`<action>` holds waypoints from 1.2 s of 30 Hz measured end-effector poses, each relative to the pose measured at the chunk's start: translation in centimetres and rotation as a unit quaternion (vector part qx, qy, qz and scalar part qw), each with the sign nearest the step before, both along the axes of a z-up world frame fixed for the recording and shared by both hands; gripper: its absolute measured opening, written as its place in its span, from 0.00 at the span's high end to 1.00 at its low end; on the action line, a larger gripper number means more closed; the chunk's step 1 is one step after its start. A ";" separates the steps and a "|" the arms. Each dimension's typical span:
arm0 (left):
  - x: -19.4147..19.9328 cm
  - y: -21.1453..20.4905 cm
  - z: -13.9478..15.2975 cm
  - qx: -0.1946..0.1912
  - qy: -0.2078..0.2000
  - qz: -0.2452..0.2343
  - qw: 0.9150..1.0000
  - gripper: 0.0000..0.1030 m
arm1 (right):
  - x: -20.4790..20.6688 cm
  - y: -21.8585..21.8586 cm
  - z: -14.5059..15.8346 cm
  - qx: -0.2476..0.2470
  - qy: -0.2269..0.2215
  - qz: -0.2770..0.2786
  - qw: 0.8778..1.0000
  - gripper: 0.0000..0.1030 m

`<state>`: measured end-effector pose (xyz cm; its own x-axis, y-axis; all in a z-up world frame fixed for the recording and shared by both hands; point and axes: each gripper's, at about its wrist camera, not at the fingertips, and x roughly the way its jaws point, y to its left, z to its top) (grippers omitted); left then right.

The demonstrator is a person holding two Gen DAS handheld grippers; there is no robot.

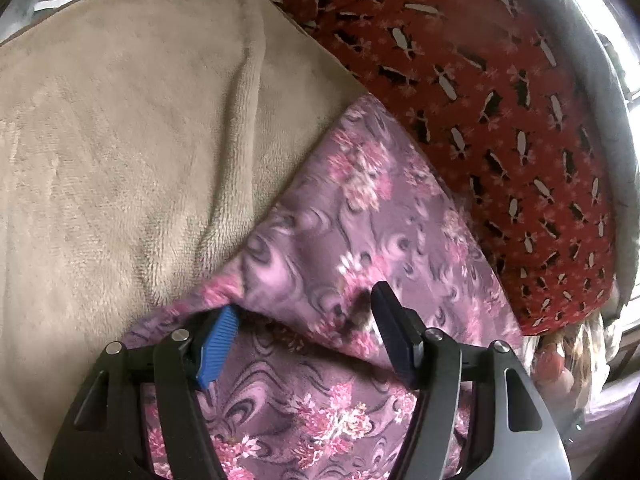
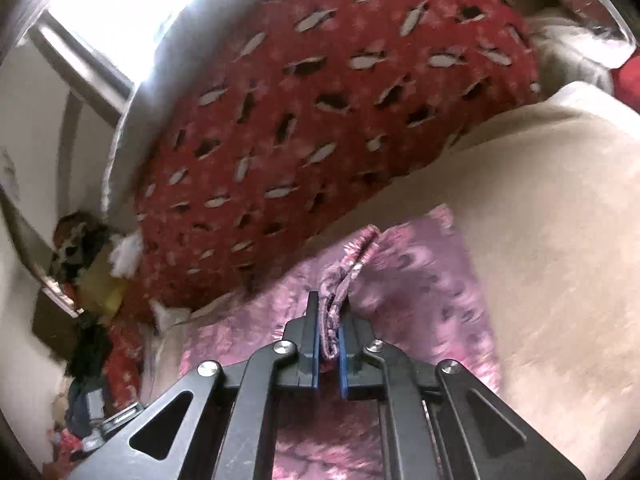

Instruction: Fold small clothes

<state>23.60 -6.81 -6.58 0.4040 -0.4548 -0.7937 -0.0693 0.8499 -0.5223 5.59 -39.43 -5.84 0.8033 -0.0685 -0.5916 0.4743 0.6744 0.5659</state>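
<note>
A purple cloth with pink flowers (image 1: 340, 200) lies on a beige fleece blanket (image 1: 120, 140), one part folded over another. My left gripper (image 1: 305, 300) hovers low over it with its jaws wide apart. The tip of the blue-padded finger (image 1: 218, 344) sits at the edge of the upper fold, and the pads press on nothing. In the right wrist view the same cloth (image 2: 420, 272) spreads ahead. My right gripper (image 2: 330, 300) is shut on a bunched, doubled edge of it that stands up between the blue pads.
A red patterned cushion (image 1: 480, 100) (image 2: 320, 120) lies right behind the cloth, touching its far edge. The beige blanket (image 2: 560, 240) stretches out to the side. A heap of mixed clothes (image 2: 84, 260) sits by a bright window (image 2: 120, 0).
</note>
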 end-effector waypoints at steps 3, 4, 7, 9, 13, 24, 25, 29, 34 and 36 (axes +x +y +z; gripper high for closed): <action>-0.2 -0.2 0.2 0.012 -0.005 -0.003 1.000 0.37 | 0.5 -0.9 -3.3 0.025 0.093 0.005 0.995 0.91; -0.4 -0.2 0.2 0.015 -0.007 -0.001 1.000 0.37 | -0.2 -0.8 -2.9 0.022 0.076 -0.002 0.997 0.89; -1.9 -1.3 0.8 0.012 -0.020 -0.016 1.000 0.38 | -2.3 0.1 -0.6 -0.022 0.034 -0.028 0.999 0.86; -3.3 -2.6 1.8 0.013 -0.043 -0.037 0.998 0.38 | -2.6 1.0 0.6 -0.038 0.010 -0.020 0.999 0.84; -4.0 -5.0 3.1 0.074 -0.096 -0.065 0.990 0.37 | -0.6 3.0 -1.1 -0.071 0.059 0.020 0.995 0.72; -1.4 -6.4 0.1 0.148 -0.048 -0.101 0.983 0.32 | 2.4 7.4 -3.1 -0.182 0.146 0.088 0.968 0.30; -1.4 -6.4 0.1 0.151 -0.047 -0.103 0.982 0.32 | 3.1 8.3 -3.2 -0.189 0.168 0.103 0.962 0.22; -2.4 -6.5 0.3 0.161 -0.040 -0.108 0.980 0.32 | 1.7 10.3 -3.5 -0.200 0.206 0.131 0.949 0.17; -5.6 -5.1 0.3 0.176 -0.004 -0.144 0.974 0.32 | -2.3 11.7 -4.5 -0.166 0.253 0.150 0.941 0.02; -6.8 -4.1 0.4 0.172 0.005 -0.160 0.972 0.32 | -4.6 12.7 -4.5 -0.167 0.255 0.155 0.940 0.02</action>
